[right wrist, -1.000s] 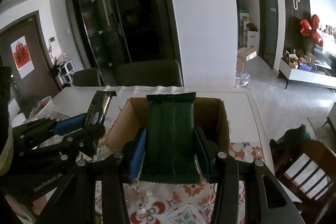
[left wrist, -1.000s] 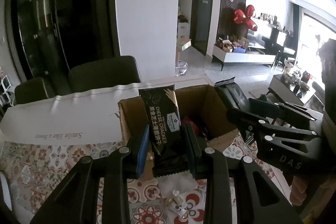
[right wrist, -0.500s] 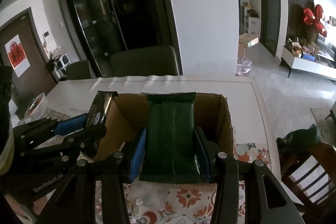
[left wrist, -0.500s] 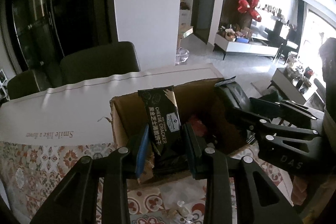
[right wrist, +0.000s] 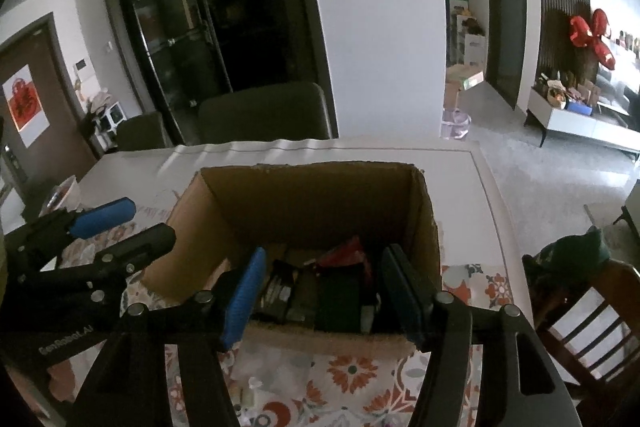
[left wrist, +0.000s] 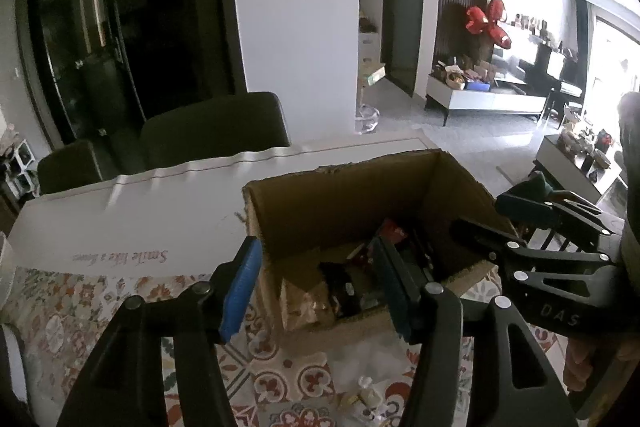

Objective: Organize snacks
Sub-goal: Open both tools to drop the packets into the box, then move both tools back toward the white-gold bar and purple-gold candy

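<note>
- Released since the earlier frames: cheese cracker packet gone from the left tool (left wrist: 316, 287), green packet gone from the right tool (right wrist: 320, 291); both now spread apart and gripping nothing.
- Both packets presumably down in the cardboard box (left wrist: 340, 203), among the snacks (right wrist: 320, 287) on its floor; green packet (right wrist: 338, 301) apparently lying flat near the front wall.
- Step in hand, as judged: withdraw clear of the box, then fetch the next item.
- Lift each tool straight up before swinging outward, to avoid catching the box rim.
- Keep the left and right tools well apart during retreat; currently close beside each other over the box.
- Check the patterned worktop (left wrist: 280, 383) in front of the box for leftover pieces; small pale wrapped items (left wrist: 364, 393) lying there.
- Hard to make out: box interior in deep shadow, individual packets not separable, labels unreadable.
- Cracker packet not identifiable among the dark contents.
- Near wall of the box partly masked by tool fingers in both views.
</note>
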